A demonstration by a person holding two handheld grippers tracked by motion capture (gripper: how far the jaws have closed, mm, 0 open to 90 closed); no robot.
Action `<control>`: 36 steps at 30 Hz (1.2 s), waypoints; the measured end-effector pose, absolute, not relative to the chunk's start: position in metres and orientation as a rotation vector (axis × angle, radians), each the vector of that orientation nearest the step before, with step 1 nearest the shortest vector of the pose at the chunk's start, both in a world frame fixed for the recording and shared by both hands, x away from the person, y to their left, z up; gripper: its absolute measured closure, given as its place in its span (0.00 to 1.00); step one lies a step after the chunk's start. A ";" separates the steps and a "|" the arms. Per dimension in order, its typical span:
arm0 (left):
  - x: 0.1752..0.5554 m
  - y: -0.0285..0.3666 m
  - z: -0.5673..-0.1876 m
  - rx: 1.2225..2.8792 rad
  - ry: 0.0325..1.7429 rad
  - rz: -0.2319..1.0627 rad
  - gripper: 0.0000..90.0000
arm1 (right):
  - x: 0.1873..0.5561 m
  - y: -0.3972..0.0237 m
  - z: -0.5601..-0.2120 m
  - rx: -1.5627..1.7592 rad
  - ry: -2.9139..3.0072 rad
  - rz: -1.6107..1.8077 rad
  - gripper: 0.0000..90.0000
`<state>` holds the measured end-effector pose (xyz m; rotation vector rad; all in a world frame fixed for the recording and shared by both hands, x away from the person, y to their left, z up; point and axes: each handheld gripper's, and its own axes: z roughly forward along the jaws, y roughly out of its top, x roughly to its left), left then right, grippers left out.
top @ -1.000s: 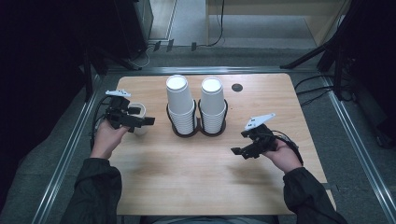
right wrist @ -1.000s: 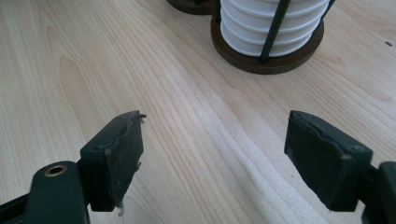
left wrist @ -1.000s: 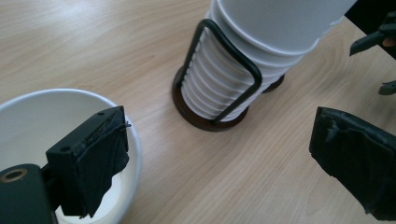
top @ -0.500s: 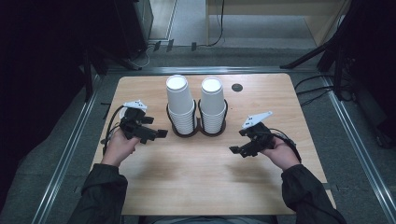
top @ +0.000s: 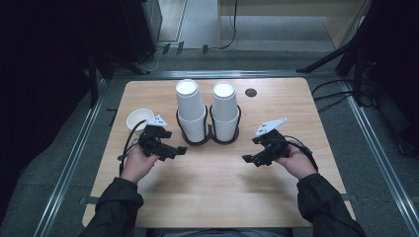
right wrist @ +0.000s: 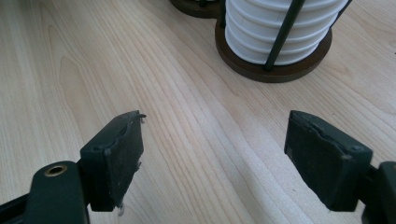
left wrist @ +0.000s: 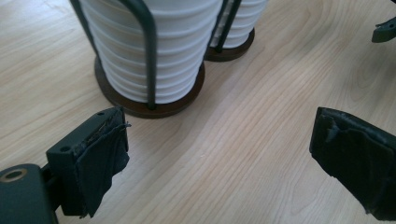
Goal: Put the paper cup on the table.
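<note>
Two stacks of white paper cups stand upside down in black wire holders on dark round bases: the left stack (top: 191, 111) (left wrist: 154, 51) and the right stack (top: 225, 108) (right wrist: 280, 28). A single white cup (top: 140, 118) stands upright at the table's left. My left gripper (top: 175, 152) (left wrist: 224, 144) hovers low just in front of the left stack, open, with bare wood between its pads. My right gripper (top: 253, 160) (right wrist: 219, 149) sits in front and to the right of the right stack, also open and holding nothing.
The wooden table (top: 207, 197) has a small dark round spot (top: 251, 92) at the back right. Metal rails (top: 69, 163) run along the floor on both sides. The right gripper's tip (left wrist: 385, 30) shows far off in the left gripper view.
My left gripper has moved from the single cup at the left toward the middle and lower, leaving that cup standing. The right gripper has stayed put.
</note>
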<state>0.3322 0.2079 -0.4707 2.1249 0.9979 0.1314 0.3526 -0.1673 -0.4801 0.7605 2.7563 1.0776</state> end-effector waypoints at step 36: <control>0.329 0.154 -0.487 2.183 0.885 0.089 0.05 | 0.347 -0.162 -0.485 0.741 2.783 1.056 0.22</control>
